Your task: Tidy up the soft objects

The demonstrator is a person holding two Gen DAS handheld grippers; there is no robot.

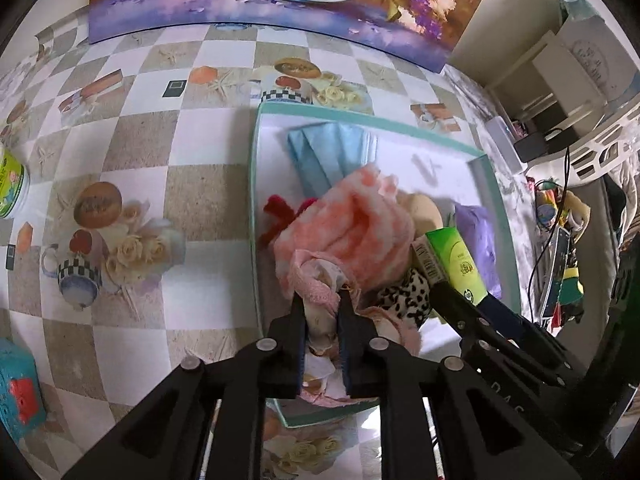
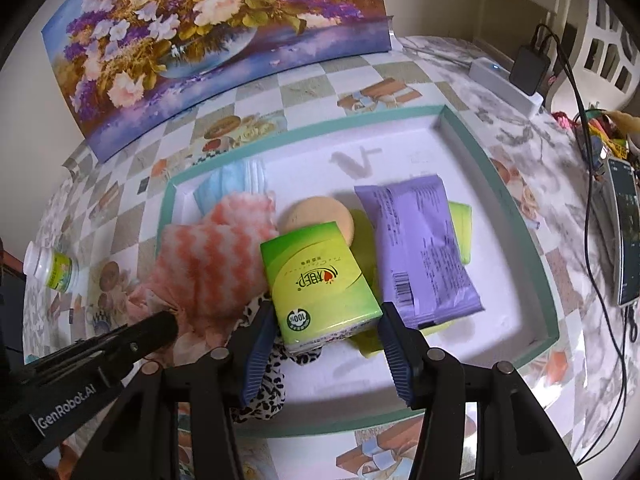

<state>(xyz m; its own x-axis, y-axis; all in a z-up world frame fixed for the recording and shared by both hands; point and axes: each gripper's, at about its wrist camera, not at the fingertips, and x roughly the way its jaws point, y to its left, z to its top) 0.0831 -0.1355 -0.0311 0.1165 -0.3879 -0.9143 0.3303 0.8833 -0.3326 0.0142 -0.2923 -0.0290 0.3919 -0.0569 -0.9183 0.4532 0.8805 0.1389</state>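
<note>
A white tray with a teal rim [image 1: 253,184] [image 2: 516,216] lies on the checkered tablecloth. In it are a blue face mask [image 1: 324,152] [image 2: 224,188], a pink-and-white fluffy cloth [image 1: 352,232] [image 2: 212,264], a round beige puff [image 2: 320,212], a purple wipes pack [image 2: 420,248] and a leopard-print cloth [image 1: 404,300] [image 2: 268,376]. My left gripper [image 1: 322,300] is shut on a pink floral cloth [image 1: 316,292] over the tray's near left side. My right gripper [image 2: 326,328] holds a green tissue pack [image 2: 316,276] [image 1: 456,260] between its fingers above the tray.
A flower painting [image 2: 208,36] leans against the wall behind the tray. A small green-labelled jar [image 2: 52,266] [image 1: 10,188] lies left of the tray. A teal toy [image 1: 18,392] is at the near left. A power strip [image 2: 508,84], cables and a phone [image 2: 624,236] lie to the right.
</note>
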